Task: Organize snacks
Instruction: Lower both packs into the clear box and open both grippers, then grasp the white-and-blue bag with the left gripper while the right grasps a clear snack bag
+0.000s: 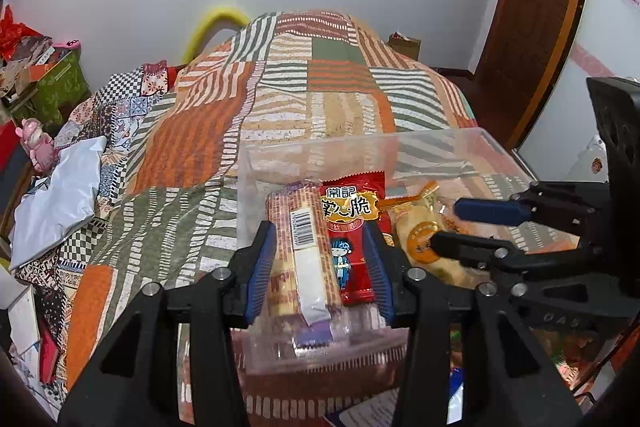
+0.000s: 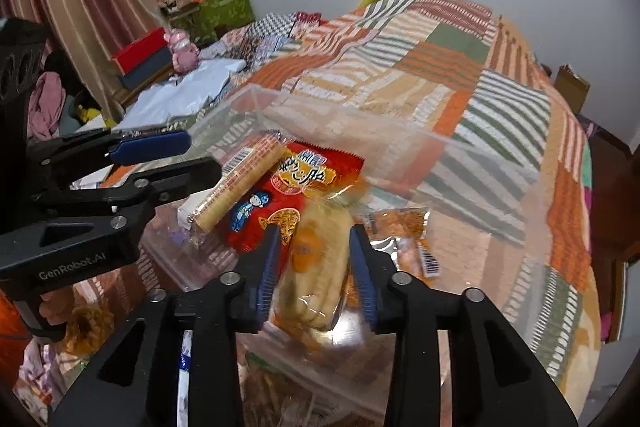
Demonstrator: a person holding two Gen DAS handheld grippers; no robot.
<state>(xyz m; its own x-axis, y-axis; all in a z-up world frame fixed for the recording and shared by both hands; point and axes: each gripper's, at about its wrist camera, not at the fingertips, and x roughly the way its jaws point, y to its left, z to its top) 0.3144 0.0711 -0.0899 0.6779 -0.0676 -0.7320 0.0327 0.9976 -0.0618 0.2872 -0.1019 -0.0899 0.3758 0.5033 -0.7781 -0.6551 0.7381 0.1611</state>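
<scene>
A clear plastic bin [image 1: 360, 147] [image 2: 360, 123] sits on the patchwork bed cover. Inside lie a long biscuit roll [image 1: 298, 251] [image 2: 236, 187], a red snack packet [image 1: 352, 227] [image 2: 296, 183], a yellow wafer pack [image 1: 424, 239] [image 2: 316, 267] and an orange snack bag [image 2: 404, 235]. My left gripper [image 1: 320, 259] is open over the bin, its fingers either side of the biscuit roll and red packet. My right gripper [image 2: 314, 267] is open, its fingers around the yellow wafer pack, which looks blurred. Each gripper shows in the other's view [image 1: 472, 227] [image 2: 168, 163].
The patchwork bed cover [image 1: 280, 99] fills the middle. Boxes [image 2: 216, 7], a pink toy [image 2: 182, 51] and a white bag [image 1: 60, 203] lie along the left. A wooden door [image 1: 532, 19] stands at the right. More snack packets [image 2: 88, 323] lie below the bin.
</scene>
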